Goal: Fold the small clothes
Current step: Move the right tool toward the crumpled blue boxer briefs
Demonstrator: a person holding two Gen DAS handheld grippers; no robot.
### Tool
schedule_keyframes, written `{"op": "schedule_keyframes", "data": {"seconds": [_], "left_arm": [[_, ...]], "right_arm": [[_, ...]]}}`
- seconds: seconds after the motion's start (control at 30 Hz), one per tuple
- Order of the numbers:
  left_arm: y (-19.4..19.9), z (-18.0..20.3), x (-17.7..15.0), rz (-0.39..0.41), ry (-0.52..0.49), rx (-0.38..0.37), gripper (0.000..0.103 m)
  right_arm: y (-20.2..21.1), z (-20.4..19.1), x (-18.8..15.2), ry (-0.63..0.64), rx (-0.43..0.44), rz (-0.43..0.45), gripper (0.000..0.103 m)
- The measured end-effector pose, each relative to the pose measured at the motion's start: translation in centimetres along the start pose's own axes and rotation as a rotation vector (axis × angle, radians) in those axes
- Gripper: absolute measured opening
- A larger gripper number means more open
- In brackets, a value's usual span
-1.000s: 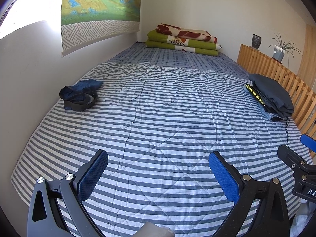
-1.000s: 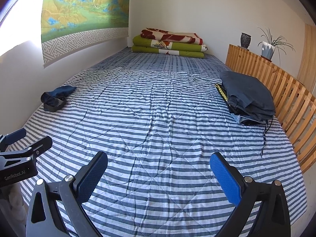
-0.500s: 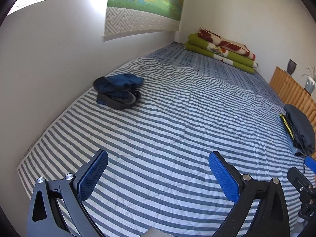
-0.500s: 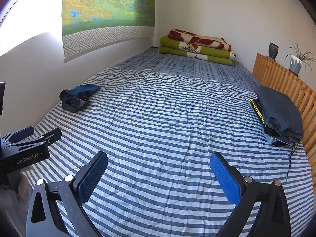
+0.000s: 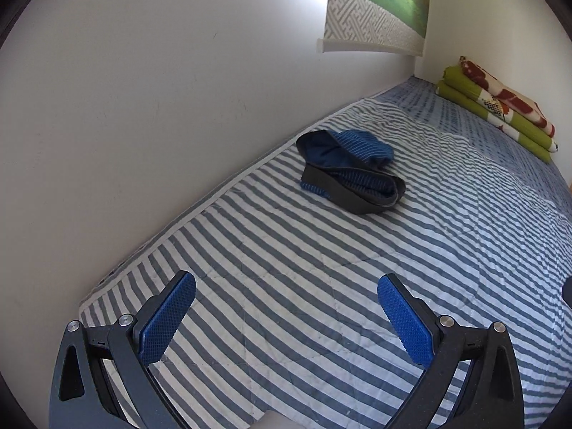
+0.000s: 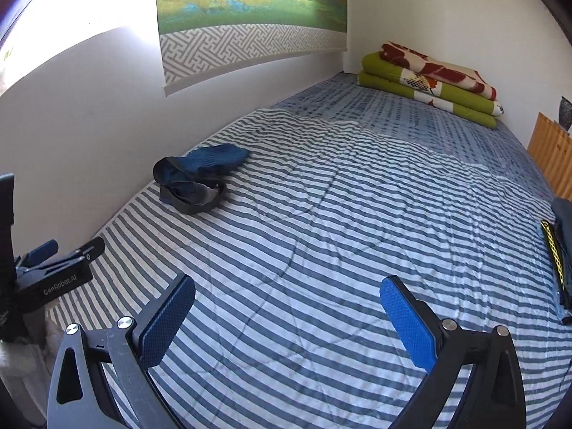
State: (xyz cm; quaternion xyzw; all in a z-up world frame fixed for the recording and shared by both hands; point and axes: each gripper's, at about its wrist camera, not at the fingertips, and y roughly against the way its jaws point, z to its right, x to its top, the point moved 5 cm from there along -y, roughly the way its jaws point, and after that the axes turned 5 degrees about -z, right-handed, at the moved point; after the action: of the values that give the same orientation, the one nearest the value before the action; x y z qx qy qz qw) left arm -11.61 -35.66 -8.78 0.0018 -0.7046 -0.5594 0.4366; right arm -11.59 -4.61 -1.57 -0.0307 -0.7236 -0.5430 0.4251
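Observation:
A crumpled small blue garment with a dark waistband (image 5: 352,169) lies on the striped quilt (image 5: 321,286) close to the left wall; the right wrist view shows the same garment (image 6: 195,178) at middle left. My left gripper (image 5: 286,316) is open and empty, held above the quilt some way short of the garment. My right gripper (image 6: 287,316) is open and empty too, over the quilt's middle. The left gripper (image 6: 60,257) also shows at the left edge of the right wrist view.
A white wall (image 5: 143,107) runs along the bed's left side, with a hanging scroll (image 6: 250,18). Folded green and red blankets (image 6: 432,78) lie at the far end. A stack of dark folded clothes (image 6: 561,250) lies at the right, by a wooden rail (image 6: 550,150).
Both views have swung left toward the wall. The blue garment now sits larger and nearer the centre of the left wrist view. Both grippers stayed open.

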Motion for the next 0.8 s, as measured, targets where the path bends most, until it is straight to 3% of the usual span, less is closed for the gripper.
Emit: {"op": "schedule_keyframes", "data": {"seconds": [0.07,0.33,0.6,0.7,0.8], "left_arm": [[-1.4,-0.5,0.0,-0.032,0.017,-0.032,0.103],[-2.4,-1.6,-0.2,-0.055,0.057,-0.037,0.103],[-3.6,-3.8,0.1,-0.081,0.151,-0.048,0.100],[-3.3,-4.4,0.2,-0.072,0.191,-0.059,0.099],[-3.0,-4.8,0.0,-0.068,0.201,-0.062,0.096]], "right_arm": [[-1.8,-1.8,1.3,0.037,0.004,0.003,0.102],[-11.8,-7.5,5.8,0.057,0.032,-0.073,0.099],[-20.0,-10.7,9.1,0.032,0.030,-0.141,0.097],[-22.3,-11.6,9.4,0.036,0.005,-0.172,0.085],[-24.2,-12.1,9.2,0.041,-0.015,-0.224,0.063]]}}
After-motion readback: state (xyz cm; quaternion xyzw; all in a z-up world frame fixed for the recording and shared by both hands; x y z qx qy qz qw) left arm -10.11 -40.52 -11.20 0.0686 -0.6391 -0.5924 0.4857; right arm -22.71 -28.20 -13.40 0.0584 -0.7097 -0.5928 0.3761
